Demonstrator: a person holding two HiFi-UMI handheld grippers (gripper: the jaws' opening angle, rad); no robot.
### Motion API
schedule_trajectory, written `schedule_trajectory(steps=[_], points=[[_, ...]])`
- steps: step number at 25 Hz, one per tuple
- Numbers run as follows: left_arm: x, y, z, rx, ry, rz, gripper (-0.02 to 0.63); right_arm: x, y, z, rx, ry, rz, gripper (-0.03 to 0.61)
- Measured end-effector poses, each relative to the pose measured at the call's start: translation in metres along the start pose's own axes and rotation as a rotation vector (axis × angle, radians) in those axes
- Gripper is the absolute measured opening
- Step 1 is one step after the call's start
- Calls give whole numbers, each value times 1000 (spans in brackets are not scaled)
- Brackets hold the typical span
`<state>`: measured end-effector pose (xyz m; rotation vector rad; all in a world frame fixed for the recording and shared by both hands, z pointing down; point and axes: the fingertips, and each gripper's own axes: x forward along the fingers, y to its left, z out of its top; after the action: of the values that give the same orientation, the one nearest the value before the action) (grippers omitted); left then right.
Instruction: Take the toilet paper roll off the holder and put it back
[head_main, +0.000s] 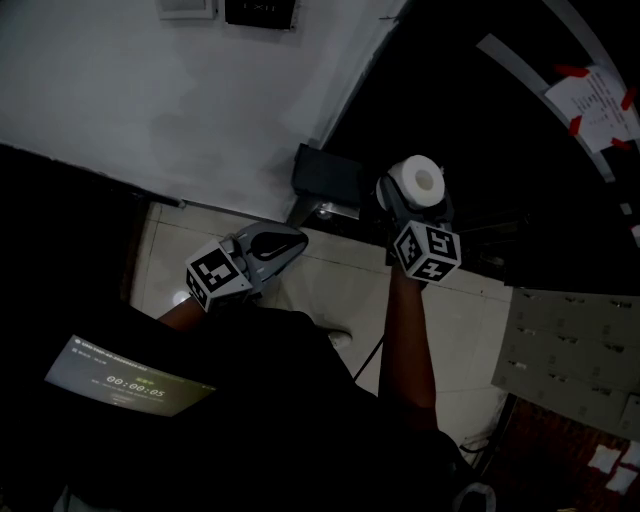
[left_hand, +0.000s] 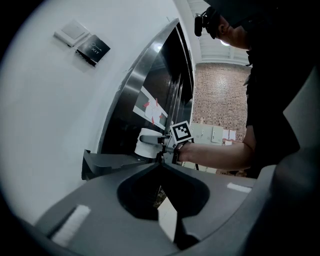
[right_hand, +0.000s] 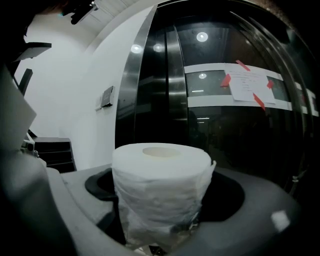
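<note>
The white toilet paper roll (head_main: 418, 180) (right_hand: 160, 190) stands upright between the jaws of my right gripper (head_main: 413, 195) (right_hand: 161, 220), which is shut on its lower part. The roll hangs in the air in front of a dark glass door. Left of it, a dark box-shaped holder (head_main: 328, 174) (left_hand: 107, 162) juts from the foot of the white wall. My left gripper (head_main: 292, 242) (left_hand: 161, 164) sits lower left of the holder, its jaws shut with nothing between them. The left gripper view also shows the roll (left_hand: 146, 143) in the right gripper (left_hand: 162, 142).
A dark glass door with a paper notice (head_main: 592, 98) (right_hand: 248, 83) taped in red fills the right. The white wall (head_main: 150, 90) carries switch plates (left_hand: 82, 42). Pale floor tiles (head_main: 335, 285) lie below. A lit screen (head_main: 125, 380) sits lower left.
</note>
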<state>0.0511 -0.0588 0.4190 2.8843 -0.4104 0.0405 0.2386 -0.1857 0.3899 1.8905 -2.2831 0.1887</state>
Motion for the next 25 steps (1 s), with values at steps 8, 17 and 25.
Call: schedule_trajectory(steps=[8,17,25], points=[[-2,0,-3,2,13,2,0,-4,-44,-24,-7,43,-45,465],[-4,1,-7,2,18,16,0,-2,-63,-72,487,-86,-5,466],[-6,3,-8,2,18,17,0,-2,-59,-131,1087,-236,14,465]])
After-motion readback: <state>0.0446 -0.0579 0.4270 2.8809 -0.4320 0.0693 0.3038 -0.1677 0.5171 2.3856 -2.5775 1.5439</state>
